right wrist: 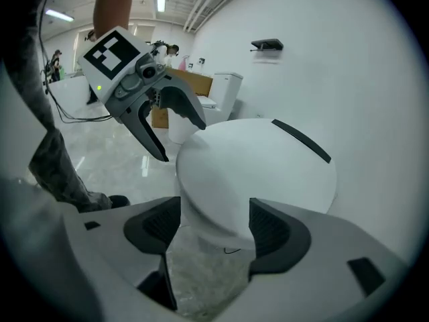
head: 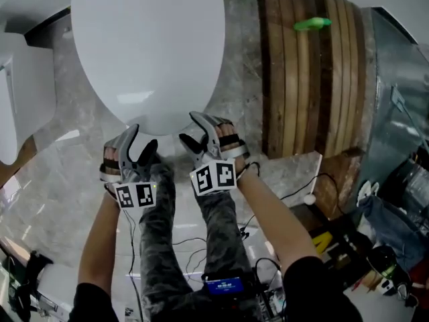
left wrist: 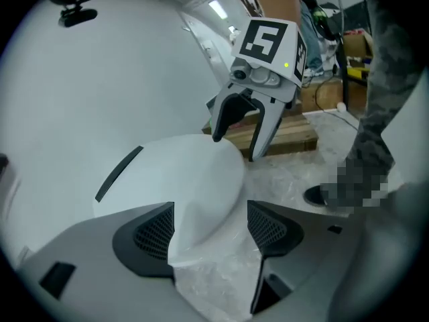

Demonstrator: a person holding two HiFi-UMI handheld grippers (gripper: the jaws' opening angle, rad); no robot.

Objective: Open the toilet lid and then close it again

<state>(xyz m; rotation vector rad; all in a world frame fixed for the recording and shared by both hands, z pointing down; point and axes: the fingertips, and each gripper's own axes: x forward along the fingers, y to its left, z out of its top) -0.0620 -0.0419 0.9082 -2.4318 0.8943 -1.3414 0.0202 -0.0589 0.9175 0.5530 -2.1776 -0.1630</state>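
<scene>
The white toilet lid (head: pixel 147 45) lies down flat on the bowl, its rounded front edge toward me. My left gripper (head: pixel 141 143) and right gripper (head: pixel 193 131) hover side by side just in front of that edge, both with jaws wide apart and nothing held. In the left gripper view the lid's front edge (left wrist: pixel 181 180) shows beyond the open left gripper (left wrist: pixel 208 230), with the right gripper (left wrist: pixel 234 147) hanging past it. In the right gripper view the lid (right wrist: pixel 268 166) fills the gap ahead of the right gripper (right wrist: pixel 214 227), untouched by the pads; the left gripper (right wrist: pixel 182 143) is at its left.
A stack of wooden boards (head: pixel 308 72) stands right of the toilet with a green object (head: pixel 312 23) on top. Cables (head: pixel 315 186) and clutter lie on the marble floor at the right. Another white fixture (head: pixel 20 92) is at the left. The person's camouflage-clad legs (head: pixel 221 227) are below the grippers.
</scene>
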